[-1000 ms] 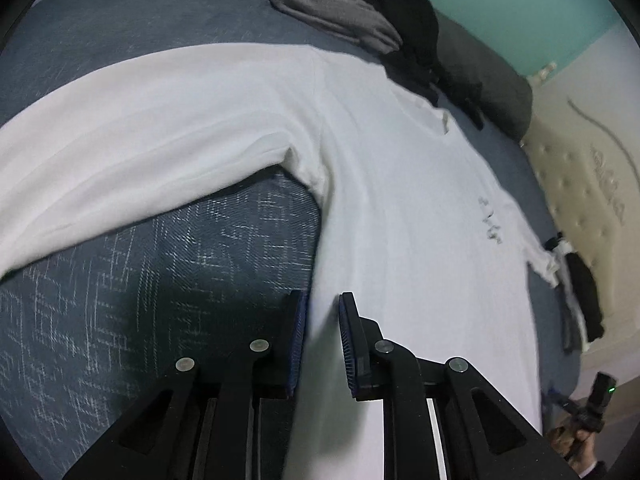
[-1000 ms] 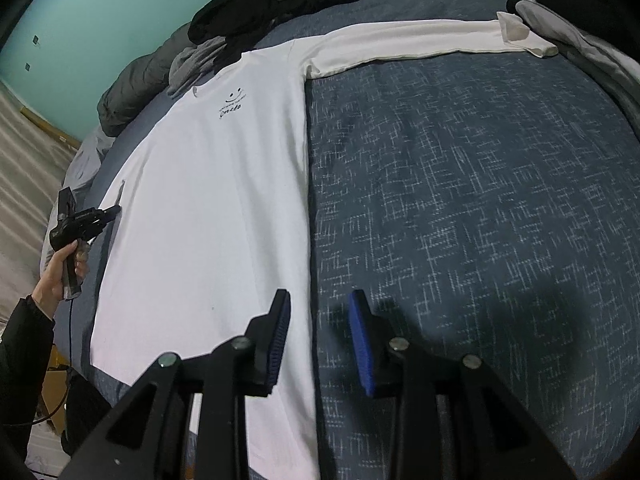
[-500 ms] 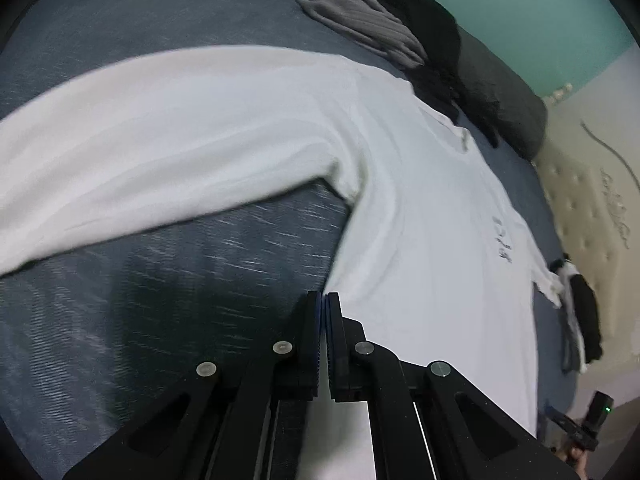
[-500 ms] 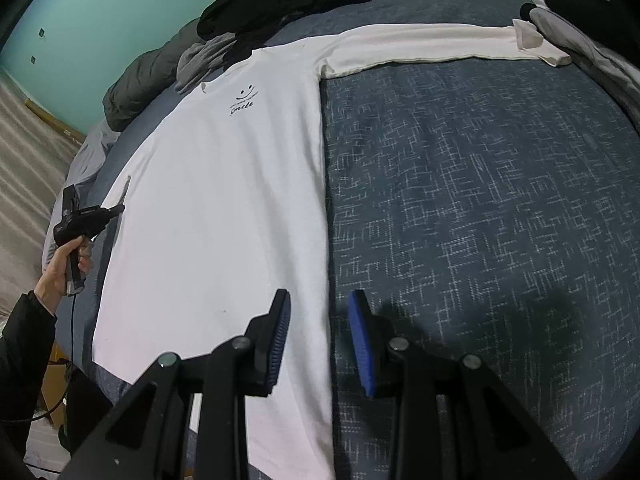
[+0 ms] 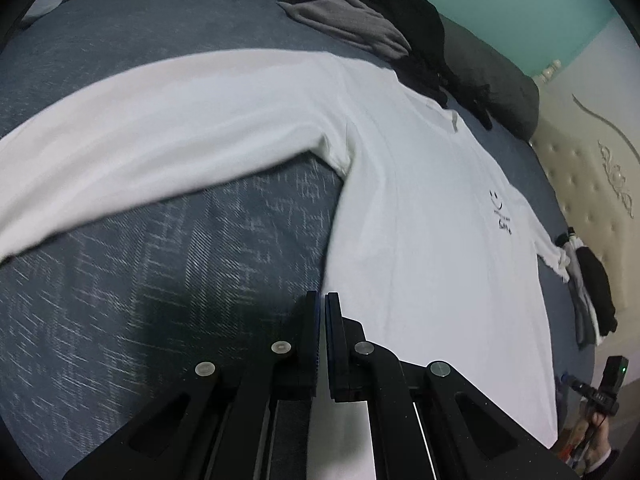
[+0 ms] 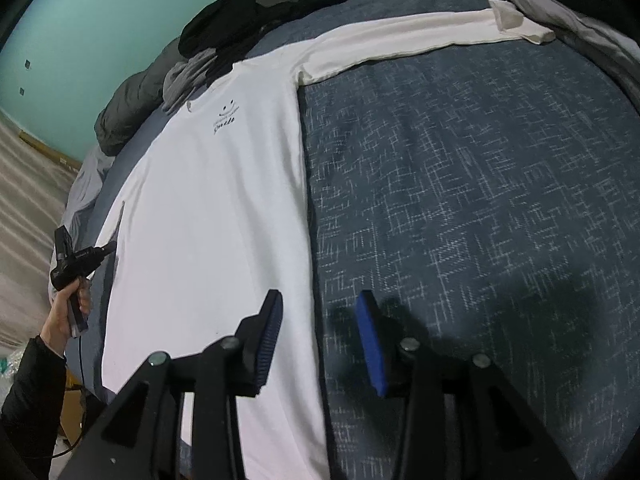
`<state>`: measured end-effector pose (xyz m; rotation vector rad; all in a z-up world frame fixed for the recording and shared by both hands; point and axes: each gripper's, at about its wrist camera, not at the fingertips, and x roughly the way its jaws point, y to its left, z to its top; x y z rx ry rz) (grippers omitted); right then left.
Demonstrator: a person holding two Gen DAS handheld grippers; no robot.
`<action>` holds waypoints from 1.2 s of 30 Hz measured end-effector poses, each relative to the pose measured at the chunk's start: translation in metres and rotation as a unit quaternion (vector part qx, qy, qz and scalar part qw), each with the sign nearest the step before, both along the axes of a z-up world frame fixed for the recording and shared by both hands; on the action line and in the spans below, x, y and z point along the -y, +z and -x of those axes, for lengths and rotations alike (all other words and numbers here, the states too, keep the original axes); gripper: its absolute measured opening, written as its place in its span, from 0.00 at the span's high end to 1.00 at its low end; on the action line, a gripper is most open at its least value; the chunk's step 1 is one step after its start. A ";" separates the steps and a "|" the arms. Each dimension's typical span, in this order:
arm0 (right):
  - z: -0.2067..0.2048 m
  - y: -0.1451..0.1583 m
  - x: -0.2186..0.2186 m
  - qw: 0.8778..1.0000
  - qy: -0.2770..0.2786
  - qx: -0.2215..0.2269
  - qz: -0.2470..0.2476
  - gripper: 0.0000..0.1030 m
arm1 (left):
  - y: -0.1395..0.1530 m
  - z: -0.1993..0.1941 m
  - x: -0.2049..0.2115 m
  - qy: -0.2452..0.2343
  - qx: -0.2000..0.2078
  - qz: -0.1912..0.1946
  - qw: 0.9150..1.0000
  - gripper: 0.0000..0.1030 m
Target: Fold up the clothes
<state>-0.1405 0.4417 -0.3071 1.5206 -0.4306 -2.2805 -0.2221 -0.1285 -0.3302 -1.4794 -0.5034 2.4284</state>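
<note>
Lying flat on the bed (image 6: 480,200), the white shirt (image 5: 420,240) spreads both sleeves wide. The left gripper (image 5: 322,312) is closed at the shirt's side edge; whether it pinches cloth is unclear. The right gripper (image 6: 320,312), jaws just widening, straddles the opposite side edge without pressing it.

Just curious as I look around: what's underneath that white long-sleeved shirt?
The white shirt lies flat on a dark blue patterned bedspread, visible all around it. Whatever lies directly beneath the shirt is hidden.

Black angular gripper frames with silver screw heads, ribbed blue-padded fingers (image 6: 370,340) — a black sleeve (image 6: 30,384).
</note>
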 end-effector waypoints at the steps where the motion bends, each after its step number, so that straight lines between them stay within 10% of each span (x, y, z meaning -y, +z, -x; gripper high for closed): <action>1: 0.001 -0.002 0.001 1.000 0.002 0.002 -0.004 0.62 | -0.001 -0.001 -0.001 0.002 -0.001 0.002 1.000 0.98; 14: 0.017 -0.013 0.001 1.000 -0.010 0.015 0.009 0.62 | 0.006 -0.030 -0.031 -0.008 -0.032 0.013 0.999 0.95; 19: 0.029 -0.010 0.014 1.000 0.004 0.011 -0.002 0.62 | -0.003 -0.037 -0.037 -0.002 -0.029 0.019 0.999 0.69; 36: 0.115 0.002 0.070 0.999 0.028 -0.021 -0.041 0.61 | -0.004 -0.044 -0.046 -0.008 -0.053 0.016 0.998 0.43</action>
